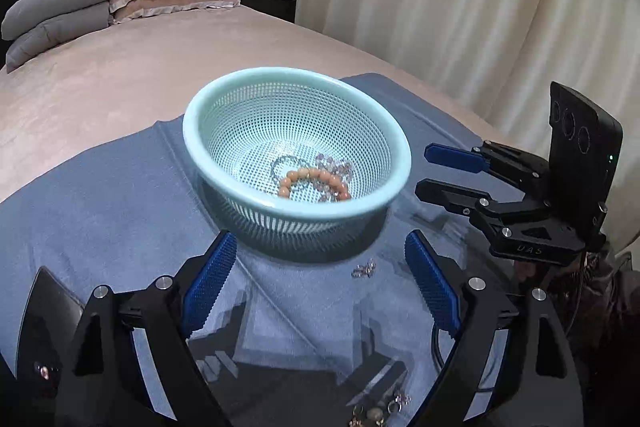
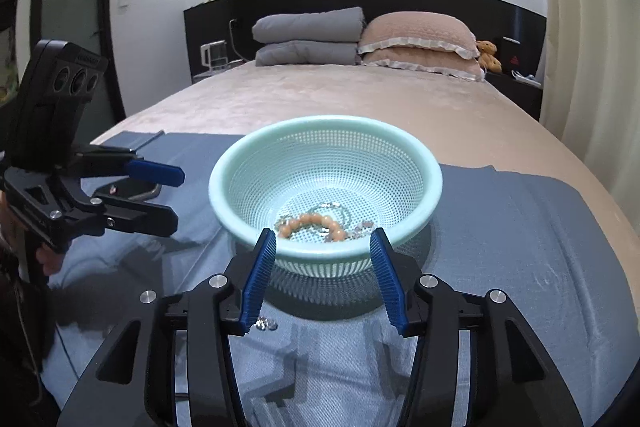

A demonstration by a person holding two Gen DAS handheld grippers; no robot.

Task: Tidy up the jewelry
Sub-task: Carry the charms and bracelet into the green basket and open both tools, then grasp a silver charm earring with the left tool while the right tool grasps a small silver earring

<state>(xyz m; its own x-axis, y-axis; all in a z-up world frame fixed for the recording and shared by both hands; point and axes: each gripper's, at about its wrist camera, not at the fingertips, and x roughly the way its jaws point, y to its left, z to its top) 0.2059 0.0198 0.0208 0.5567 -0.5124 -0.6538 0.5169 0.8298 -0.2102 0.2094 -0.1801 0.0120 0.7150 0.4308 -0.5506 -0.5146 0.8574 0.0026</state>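
A pale green mesh basket (image 1: 296,213) stands on a blue cloth (image 1: 120,219) on the bed. In it lie an orange bead bracelet (image 1: 314,179), a clear chain and a pale crystal piece. A small crystal piece (image 1: 363,269) lies on the cloth in front of the basket, between my left gripper's fingers. More jewelry (image 1: 380,411) lies at the bottom edge. My left gripper (image 1: 320,251) is open and empty. My right gripper (image 2: 323,239) is open and empty just before the basket (image 2: 326,251); the crystal piece (image 2: 266,324) lies by its left finger. Each gripper shows in the other's view.
The bed's pink cover (image 1: 100,75) stretches behind, with grey and pink pillows (image 2: 360,35) at the dark headboard. Cream curtains (image 1: 460,7) hang at the right. A dark flat object (image 1: 48,311) lies at the cloth's left.
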